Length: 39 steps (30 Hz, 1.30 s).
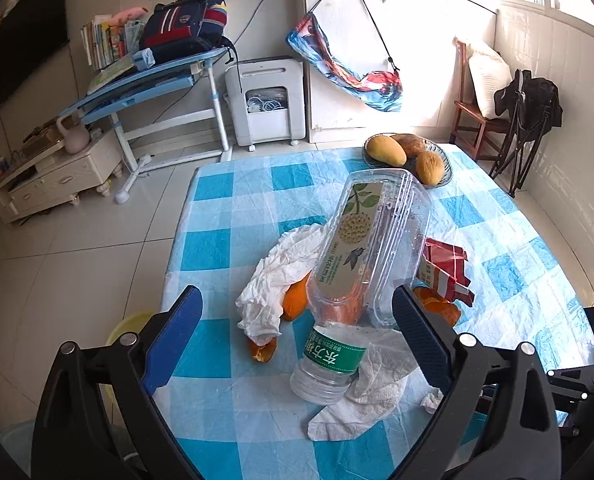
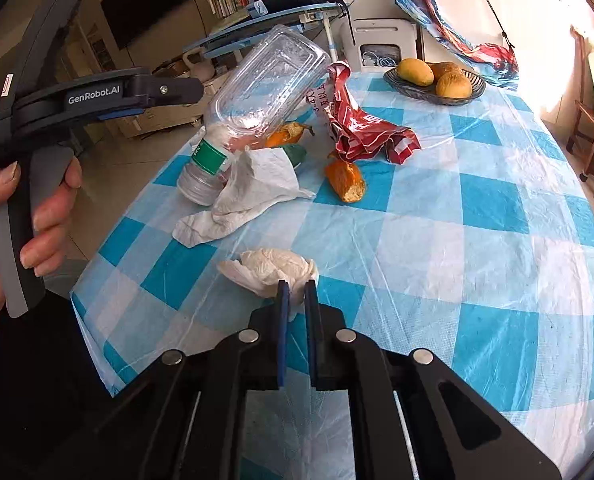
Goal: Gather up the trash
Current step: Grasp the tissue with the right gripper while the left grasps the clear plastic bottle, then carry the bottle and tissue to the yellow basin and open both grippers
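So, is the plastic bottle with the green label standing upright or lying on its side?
Lying on its side. The plastic bottle rests on the table among crumpled tissues, one end under the clear container.

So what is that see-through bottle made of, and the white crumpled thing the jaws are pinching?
The bottle looks like thin clear plastic: glossy, see-through, with ribbed walls and a green paper-like label. The white wad held by the right gripper looks like soft tissue or paper towel: matte, wrinkled, faintly textured. Which of the two is hard to tell.
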Motion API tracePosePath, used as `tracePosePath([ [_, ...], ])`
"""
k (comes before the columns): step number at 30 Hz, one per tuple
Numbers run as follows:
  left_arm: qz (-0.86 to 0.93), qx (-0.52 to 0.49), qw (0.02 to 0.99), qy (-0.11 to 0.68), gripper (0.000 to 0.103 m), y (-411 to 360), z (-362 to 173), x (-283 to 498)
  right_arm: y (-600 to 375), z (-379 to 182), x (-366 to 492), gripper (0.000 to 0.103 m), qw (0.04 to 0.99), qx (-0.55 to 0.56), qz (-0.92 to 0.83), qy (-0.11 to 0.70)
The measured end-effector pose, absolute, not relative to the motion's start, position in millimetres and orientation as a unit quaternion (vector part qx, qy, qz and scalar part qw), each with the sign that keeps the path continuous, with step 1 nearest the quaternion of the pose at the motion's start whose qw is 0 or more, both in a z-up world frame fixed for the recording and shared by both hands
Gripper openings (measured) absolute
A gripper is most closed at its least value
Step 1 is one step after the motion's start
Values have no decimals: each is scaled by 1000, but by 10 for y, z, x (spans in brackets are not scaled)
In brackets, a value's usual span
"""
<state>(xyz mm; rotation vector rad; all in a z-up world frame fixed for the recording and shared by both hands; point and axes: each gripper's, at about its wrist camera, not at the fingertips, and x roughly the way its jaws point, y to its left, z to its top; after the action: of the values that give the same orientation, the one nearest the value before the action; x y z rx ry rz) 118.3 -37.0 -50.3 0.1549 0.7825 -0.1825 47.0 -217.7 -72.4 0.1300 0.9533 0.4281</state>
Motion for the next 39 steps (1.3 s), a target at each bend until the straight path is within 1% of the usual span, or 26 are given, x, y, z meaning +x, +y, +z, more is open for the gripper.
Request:
tracePosePath([
  [2, -98, 100, 912, 384, 93, -582, -529, 1282, -2180, -733, 491, 16, 866, 66, 204, 452],
  [3, -104, 107, 909, 390, 93, -664, -547, 1346, -2176, -737, 485, 26, 866, 69, 207, 450],
  [4, -113, 108, 904, 399, 93, -739, -576, 1419, -2181, -732, 486, 38, 867, 72, 212, 445],
  [5, -117, 109, 899, 409, 94, -785, -610, 1486, -2178, -734, 480, 40, 868, 72, 215, 442],
  [10, -120, 107, 885, 437, 94, -875, -751, 1719, -2187, -737, 491, 41, 869, 73, 222, 435],
  [12, -129, 93, 883, 442, 94, -861, -774, 1735, -2185, -739, 487, 38, 870, 71, 222, 434],
  [13, -136, 85, 881, 445, 87, -850, -779, 1737, -2192, -745, 496, 30, 870, 70, 220, 435],
  [14, -142, 78, 879, 449, 75, -851, -792, 1732, -2205, -756, 508, 26, 869, 74, 221, 437],
  [15, -140, 78, 878, 450, 74, -852, -800, 1726, -2222, -765, 522, 19, 867, 78, 222, 438],
  [16, -140, 75, 881, 446, 73, -844, -796, 1708, -2239, -773, 533, 16, 866, 82, 222, 439],
  [19, -140, 60, 886, 438, 72, -791, -764, 1643, -2272, -788, 549, 11, 865, 91, 222, 441],
  [25, -144, 10, 898, 416, 71, -515, -525, 1415, -2291, -752, 517, 8, 869, 101, 222, 431],
  [39, -98, -89, 918, 374, 69, 716, -140, 939, -2123, -534, 368, 7, 879, 91, 239, 402],
])
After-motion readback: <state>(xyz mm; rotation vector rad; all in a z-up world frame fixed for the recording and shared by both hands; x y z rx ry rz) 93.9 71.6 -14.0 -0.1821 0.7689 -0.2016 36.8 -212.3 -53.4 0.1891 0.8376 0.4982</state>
